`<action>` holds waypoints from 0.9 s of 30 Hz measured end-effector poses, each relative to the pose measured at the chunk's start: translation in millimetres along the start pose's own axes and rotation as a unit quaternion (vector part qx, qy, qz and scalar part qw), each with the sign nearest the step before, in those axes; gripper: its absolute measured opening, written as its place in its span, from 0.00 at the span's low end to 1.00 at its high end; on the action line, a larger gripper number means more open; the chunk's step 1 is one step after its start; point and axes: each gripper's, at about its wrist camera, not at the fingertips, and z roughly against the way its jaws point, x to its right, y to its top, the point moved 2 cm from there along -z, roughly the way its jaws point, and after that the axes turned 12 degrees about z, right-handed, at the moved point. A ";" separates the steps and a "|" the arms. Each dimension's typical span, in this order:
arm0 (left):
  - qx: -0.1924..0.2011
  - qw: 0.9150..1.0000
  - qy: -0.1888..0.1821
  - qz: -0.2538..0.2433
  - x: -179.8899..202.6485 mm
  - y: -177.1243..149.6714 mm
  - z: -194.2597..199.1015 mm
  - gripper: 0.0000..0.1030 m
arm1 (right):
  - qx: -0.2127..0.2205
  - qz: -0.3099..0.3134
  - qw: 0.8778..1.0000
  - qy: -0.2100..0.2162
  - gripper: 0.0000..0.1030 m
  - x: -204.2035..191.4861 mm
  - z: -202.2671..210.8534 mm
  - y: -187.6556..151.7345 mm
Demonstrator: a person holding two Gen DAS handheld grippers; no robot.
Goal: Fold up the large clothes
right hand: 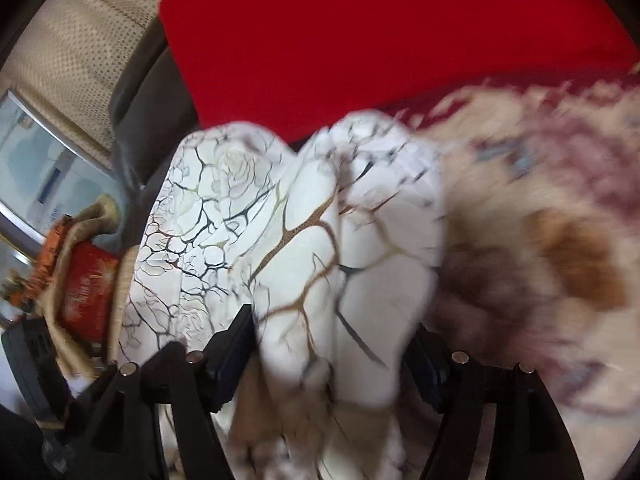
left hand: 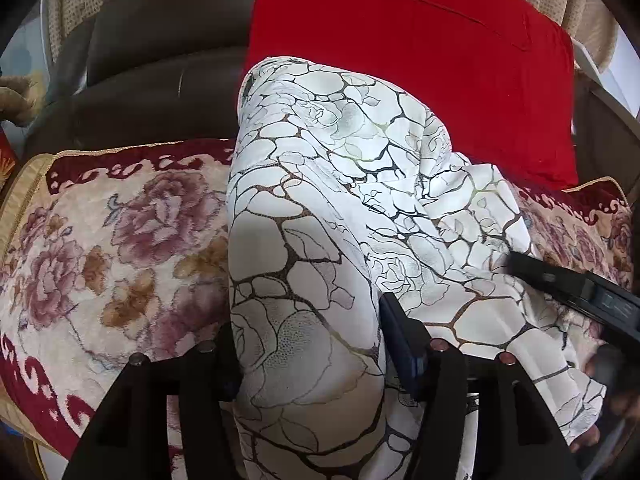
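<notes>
A large white garment point(left hand: 340, 200) with a dark and gold crackle and rose print lies bunched on a floral sofa cover point(left hand: 112, 248). My left gripper point(left hand: 310, 344) has a thick fold of it between its fingers, near the garment's near end. The right gripper's black body point(left hand: 580, 292) shows at the right edge of the left wrist view, touching the cloth. In the blurred right wrist view, my right gripper point(right hand: 332, 356) holds another bunched fold of the same garment point(right hand: 320, 240).
A red cushion point(left hand: 420, 48) leans on the brown leather sofa back point(left hand: 160, 60) right behind the garment. The floral cover point(right hand: 540, 240) spreads to the right. A red box point(right hand: 86, 300) and beige cloth lie at the left end.
</notes>
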 end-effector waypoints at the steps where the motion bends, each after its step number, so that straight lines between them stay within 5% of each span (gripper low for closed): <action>1: 0.003 1.000 0.004 0.000 -0.4 -1.2 0.4 0.64 | 0.012 0.012 1.000 -0.019 0.72 -2.4 9.3 -1.2; 4: 0.015 1.000 0.024 -0.004 0.1 -5.4 1.5 0.68 | 0.058 0.046 0.996 -0.047 0.72 -13.4 39.9 -4.6; 8: 0.028 0.999 0.035 -0.007 2.3 -9.7 6.0 0.70 | 0.105 0.086 0.991 -0.009 0.70 -38.2 68.5 -19.3; 11: 0.031 0.999 0.027 -0.002 1.7 -13.0 15.2 0.70 | 0.110 0.127 0.986 0.015 0.53 -64.5 75.3 -28.1; 13: 0.031 0.999 0.014 0.004 -2.9 -12.4 25.4 0.70 | 0.100 0.143 0.984 0.033 0.37 -74.3 74.0 -35.9; 20: 0.102 0.994 0.012 0.044 -48.4 0.7 68.1 0.71 | -0.009 0.155 0.988 -0.008 0.35 -65.1 23.7 -60.7; 27: 0.062 0.997 0.024 0.034 -56.8 -5.8 41.2 0.71 | -0.026 0.150 0.988 -0.024 0.35 -56.5 1.9 -63.0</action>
